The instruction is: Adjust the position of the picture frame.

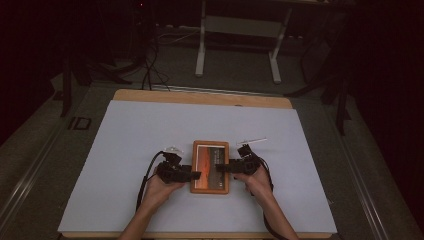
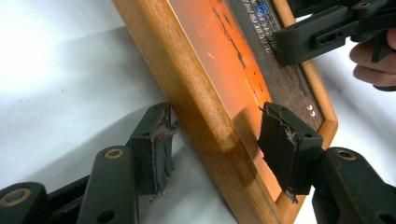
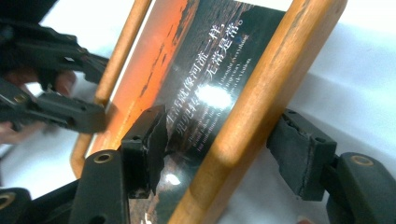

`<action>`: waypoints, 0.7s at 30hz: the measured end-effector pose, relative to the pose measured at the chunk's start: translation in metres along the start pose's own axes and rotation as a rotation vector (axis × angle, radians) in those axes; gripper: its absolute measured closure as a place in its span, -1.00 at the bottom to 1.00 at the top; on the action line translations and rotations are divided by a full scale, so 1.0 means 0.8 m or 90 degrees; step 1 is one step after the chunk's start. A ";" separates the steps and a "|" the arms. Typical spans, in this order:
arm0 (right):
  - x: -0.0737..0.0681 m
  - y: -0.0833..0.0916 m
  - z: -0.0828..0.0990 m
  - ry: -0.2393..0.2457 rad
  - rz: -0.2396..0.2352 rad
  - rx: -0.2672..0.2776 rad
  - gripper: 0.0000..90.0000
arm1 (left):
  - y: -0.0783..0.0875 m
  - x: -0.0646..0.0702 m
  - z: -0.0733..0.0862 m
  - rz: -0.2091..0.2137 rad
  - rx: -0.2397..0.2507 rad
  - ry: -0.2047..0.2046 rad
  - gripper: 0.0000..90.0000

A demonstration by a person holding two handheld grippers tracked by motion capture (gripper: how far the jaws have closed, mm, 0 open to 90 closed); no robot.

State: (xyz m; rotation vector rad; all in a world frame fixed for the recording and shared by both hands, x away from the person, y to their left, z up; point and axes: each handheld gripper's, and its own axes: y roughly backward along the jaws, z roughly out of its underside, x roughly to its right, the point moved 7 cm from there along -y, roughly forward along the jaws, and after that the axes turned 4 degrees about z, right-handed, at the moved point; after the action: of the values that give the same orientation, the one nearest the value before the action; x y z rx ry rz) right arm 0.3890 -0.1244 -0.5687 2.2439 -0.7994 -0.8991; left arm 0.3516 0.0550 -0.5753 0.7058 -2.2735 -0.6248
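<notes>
Looked down from high over the white table, while both gripper views faced inward, very close, sharing the wooden picture frame between them.

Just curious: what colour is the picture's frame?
Warm orange-brown wood; the frame shows best in the right gripper view.

Left gripper straddled the wooden picture frame's near rail, jaws apart: one pad on the white table sheet outside the rail, the other over the orange print. Right gripper sat at the frame's far side, fingers behind it.
</notes>
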 end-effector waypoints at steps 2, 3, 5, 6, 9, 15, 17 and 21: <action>-0.001 0.003 0.000 0.016 0.020 0.000 -0.18 | 0.005 -0.002 -0.001 -0.007 0.009 0.002 -0.02; -0.001 0.003 0.000 0.022 0.029 -0.002 -0.19 | 0.008 -0.004 -0.002 -0.016 0.016 0.001 -0.02; -0.002 0.004 -0.001 0.037 0.039 -0.006 -0.22 | 0.014 -0.007 -0.003 -0.027 0.026 -0.001 -0.02; -0.004 0.005 -0.001 0.045 0.043 -0.008 -0.24 | 0.017 -0.007 -0.004 -0.032 0.033 0.000 -0.02; -0.008 0.007 0.002 0.090 0.067 -0.020 -0.28 | 0.025 -0.005 -0.005 -0.044 0.049 -0.009 -0.03; -0.010 0.013 0.001 0.097 0.085 -0.011 -0.24 | 0.036 0.001 -0.007 -0.071 0.069 -0.038 -0.03; -0.008 0.020 -0.001 0.102 0.104 -0.001 -0.24 | 0.040 0.003 -0.008 -0.077 0.075 -0.044 -0.03; -0.007 0.028 0.000 0.109 0.114 0.018 -0.22 | 0.051 0.009 -0.009 -0.090 0.087 -0.058 -0.03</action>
State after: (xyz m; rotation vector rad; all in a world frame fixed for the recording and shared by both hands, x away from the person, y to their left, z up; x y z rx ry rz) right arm 0.3785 -0.1354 -0.5508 2.1972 -0.9197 -0.6066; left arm 0.3396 0.0787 -0.5431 0.9289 -2.3826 -0.5818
